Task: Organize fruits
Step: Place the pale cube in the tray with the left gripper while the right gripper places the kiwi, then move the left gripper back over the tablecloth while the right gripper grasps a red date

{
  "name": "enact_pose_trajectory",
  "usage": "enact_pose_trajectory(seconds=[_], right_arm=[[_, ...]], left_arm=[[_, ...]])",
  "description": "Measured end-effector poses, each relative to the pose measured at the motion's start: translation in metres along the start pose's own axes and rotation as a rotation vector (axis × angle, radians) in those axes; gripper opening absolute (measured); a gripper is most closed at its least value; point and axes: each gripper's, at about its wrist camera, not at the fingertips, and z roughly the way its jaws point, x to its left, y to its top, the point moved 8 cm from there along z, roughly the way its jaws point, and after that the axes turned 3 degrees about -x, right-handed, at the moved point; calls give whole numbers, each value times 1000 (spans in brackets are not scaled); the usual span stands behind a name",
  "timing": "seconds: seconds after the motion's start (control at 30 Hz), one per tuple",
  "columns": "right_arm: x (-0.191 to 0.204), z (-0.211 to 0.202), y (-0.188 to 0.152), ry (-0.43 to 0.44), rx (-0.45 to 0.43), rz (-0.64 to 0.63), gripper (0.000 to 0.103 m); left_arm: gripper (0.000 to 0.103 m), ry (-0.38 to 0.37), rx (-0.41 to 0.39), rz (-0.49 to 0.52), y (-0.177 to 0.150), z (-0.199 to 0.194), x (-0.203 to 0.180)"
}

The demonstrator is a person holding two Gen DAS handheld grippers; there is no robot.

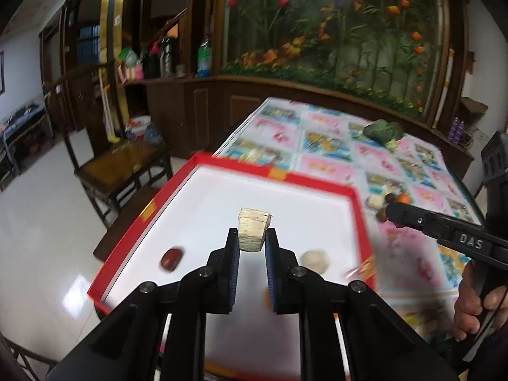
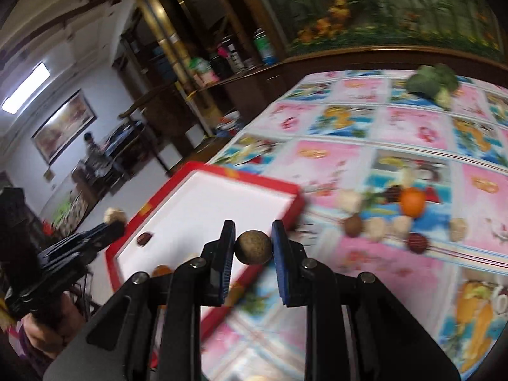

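We read the key relation as tray vs. the two loads: in the left wrist view the red-rimmed tray point(image 1: 320, 182) fills the centre of the frame, white floor directly behind the left gripper point(image 1: 251, 238), so the left load is already over the drop zone. The left gripper's jaws are pinched on a pale layered chunk point(image 1: 254, 230), held w/ its long axis roughly vertical in frame, top end sticking up past the pads. On the tray floor we see a dark red fruit point(image 1: 172, 257) at lower left and a pale round fruit point(image 1: 314, 260) at lower right, well apart, w/ bare floor between them. In the right wrist view the right gripper point(image 2: 253, 247) is clamped on a round brown fruit point(image 2: 253, 247); the tray lies to the left of centre, its near right corner just beside the jaws, so the right load sits about over the rim, not over the floor. Remaining fruits, incl. an orange point(image 2: 412, 201), lie in a loose cluster at mid-right on the patterned tablecloth point(image 2: 412, 127). We judge the left hand nearer to release; the right needs a shift toward frame left. Both grippers point down at a slant toward the table.
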Motion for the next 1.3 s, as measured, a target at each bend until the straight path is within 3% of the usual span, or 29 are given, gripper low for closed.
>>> enact_pose_trajectory(seconds=[0.27,0.43,0.83,0.93,0.97,1.0,1.17,1.3], right_arm=[[65,55,-29,38,126,-90,26],[95,86,-37,25,174,-172,26],[101,134,-42,-44,350,-182,26],[99,131,-40,-38,367,-167,27],[99,130,-39,-30,362,-160,27],[98,123,-35,-1,336,-145,27],[85,89,-17,55,215,-106,31],[55,56,-13,31,149,-87,40]], left_arm=[[14,51,74,-11,-21,30,32],[14,64,73,-10,-25,31,40],[16,80,136,7,-38,44,46],[38,91,139,-5,-37,40,49],[48,97,132,-9,-36,38,50],[51,108,118,-7,-35,34,50],[55,96,96,8,-28,23,33],[63,49,62,62,-22,9,2]])
